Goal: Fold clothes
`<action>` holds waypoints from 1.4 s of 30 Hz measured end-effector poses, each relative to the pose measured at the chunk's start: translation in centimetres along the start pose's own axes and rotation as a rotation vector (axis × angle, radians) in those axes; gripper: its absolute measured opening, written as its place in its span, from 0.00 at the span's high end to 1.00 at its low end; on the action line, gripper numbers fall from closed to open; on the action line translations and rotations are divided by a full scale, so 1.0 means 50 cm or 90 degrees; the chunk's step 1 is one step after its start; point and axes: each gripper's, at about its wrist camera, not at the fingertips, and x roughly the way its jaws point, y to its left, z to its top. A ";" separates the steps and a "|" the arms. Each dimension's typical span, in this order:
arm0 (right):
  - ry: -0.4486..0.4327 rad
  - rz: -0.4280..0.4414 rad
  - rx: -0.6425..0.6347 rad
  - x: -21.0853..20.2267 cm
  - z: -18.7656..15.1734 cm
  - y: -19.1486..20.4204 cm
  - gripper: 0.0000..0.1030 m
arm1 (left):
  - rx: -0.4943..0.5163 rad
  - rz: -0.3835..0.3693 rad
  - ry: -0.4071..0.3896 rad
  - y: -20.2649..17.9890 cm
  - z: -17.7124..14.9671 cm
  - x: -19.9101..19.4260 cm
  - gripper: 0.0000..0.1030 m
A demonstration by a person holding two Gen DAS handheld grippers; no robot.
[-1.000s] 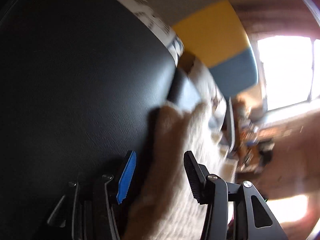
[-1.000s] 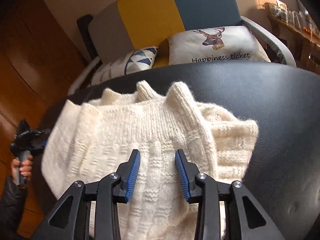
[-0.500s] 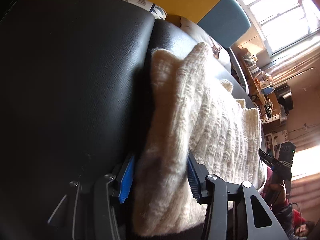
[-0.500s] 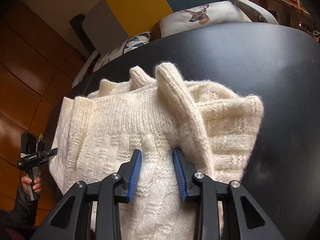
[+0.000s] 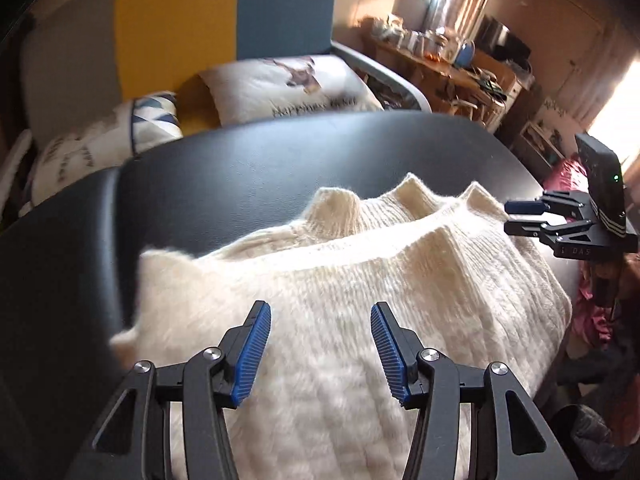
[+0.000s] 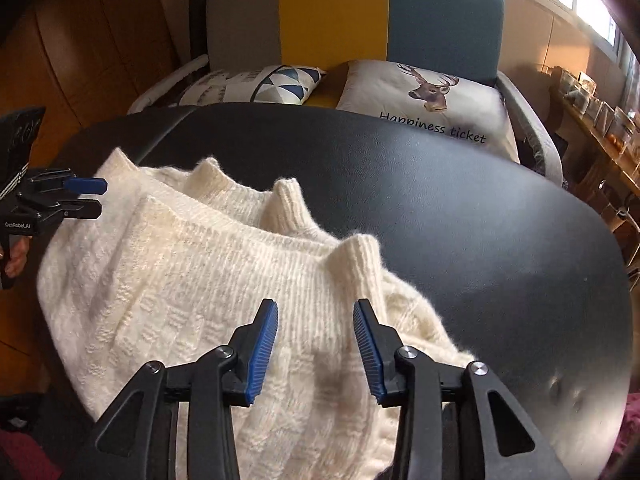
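A cream knitted sweater [image 5: 400,280] lies folded in a thick bundle on the black table [image 5: 280,160], its ribbed cuffs and collar sticking up along the far edge. My left gripper [image 5: 320,320] hovers over the sweater's near-left part, open, nothing between its blue pads. In the right wrist view the same sweater [image 6: 180,260] fills the left half of the table [image 6: 480,220]. My right gripper [image 6: 316,316] stands open just above its near edge, beside a raised cuff. Each gripper shows in the other's view, at the sweater's side: right gripper [image 5: 520,216], left gripper [image 6: 90,198].
Behind the table is a sofa [image 6: 340,12] with grey, yellow and blue back panels, a deer cushion [image 6: 420,92] and a triangle-pattern cushion [image 6: 256,84]. A cluttered wooden shelf [image 5: 440,60] runs at the right. Pink cloth [image 5: 592,312] lies past the table's right edge.
Both grippers have let go of the sweater's folds and opened wider. The left one has swung round from the sweater's edge and now faces the sofa across it. The sweater has settled flatter.
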 end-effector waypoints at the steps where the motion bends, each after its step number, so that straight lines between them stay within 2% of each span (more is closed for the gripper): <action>1: 0.011 -0.003 -0.002 0.012 0.003 -0.004 0.61 | 0.007 -0.005 0.013 -0.001 0.010 0.020 0.48; 3: 0.034 -0.008 -0.005 0.037 0.009 -0.011 0.61 | 0.035 -0.004 0.031 -0.014 0.032 0.050 0.45; 7: 0.054 0.006 0.001 0.070 0.000 -0.021 0.61 | 0.078 0.000 0.055 -0.028 0.028 0.071 0.30; 10: 0.045 0.013 0.011 0.075 -0.007 -0.026 0.61 | 0.101 0.008 0.068 -0.040 0.022 0.083 0.30; 12: 0.039 0.019 0.020 0.078 -0.012 -0.030 0.61 | 0.088 0.009 0.058 -0.037 0.023 0.089 0.41; 14: 0.034 0.013 0.026 0.078 -0.016 -0.030 0.61 | 0.053 0.011 0.027 -0.027 0.019 0.070 0.79; 15: 0.031 0.006 0.025 0.077 -0.018 -0.027 0.62 | 0.033 0.015 0.011 -0.021 0.018 0.058 0.87; 17: 0.031 -0.025 -0.002 0.067 -0.017 -0.011 0.71 | 0.000 0.020 -0.033 -0.013 0.016 0.022 0.93; 18: 0.030 -0.043 -0.017 0.059 -0.016 -0.002 0.76 | -0.015 0.022 -0.059 -0.011 0.016 0.001 0.93; 19: 0.025 -0.067 -0.033 0.050 -0.014 0.003 0.88 | -0.030 0.024 -0.084 -0.009 0.016 -0.020 0.93; 21: 0.027 -0.108 -0.040 0.038 -0.008 -0.004 0.90 | -0.044 0.038 -0.129 -0.013 0.024 -0.051 0.93; 22: 0.037 -0.118 -0.029 0.044 -0.009 -0.017 0.90 | -0.038 0.056 -0.135 -0.018 0.034 -0.045 0.93; 24: 0.046 -0.118 0.002 0.056 -0.015 -0.041 0.90 | -0.034 0.086 -0.122 -0.026 0.049 -0.006 0.93; 27: 0.031 -0.093 0.056 0.053 -0.023 -0.068 0.90 | -0.051 0.128 -0.057 -0.008 0.055 0.089 0.93; 30: -0.030 -0.042 0.077 -0.004 -0.008 -0.066 0.78 | -0.088 0.116 -0.056 0.009 0.047 0.119 0.93; 35: -0.037 0.096 0.020 -0.027 0.041 0.023 0.60 | -0.105 0.099 -0.065 0.017 0.041 0.112 0.91; 37: -0.017 0.113 0.005 0.004 0.064 0.056 0.60 | -0.107 0.097 -0.065 0.017 0.040 0.110 0.91; 39: 0.020 0.106 0.002 0.048 0.074 0.083 0.54 | -0.105 0.098 -0.067 0.015 0.039 0.109 0.91; 40: 0.041 0.096 0.002 0.075 0.076 0.093 0.48 | -0.104 0.099 -0.068 0.014 0.038 0.109 0.91; 42: 0.056 0.099 0.020 0.114 0.071 0.093 0.43 | -0.103 0.100 -0.071 0.013 0.034 0.108 0.91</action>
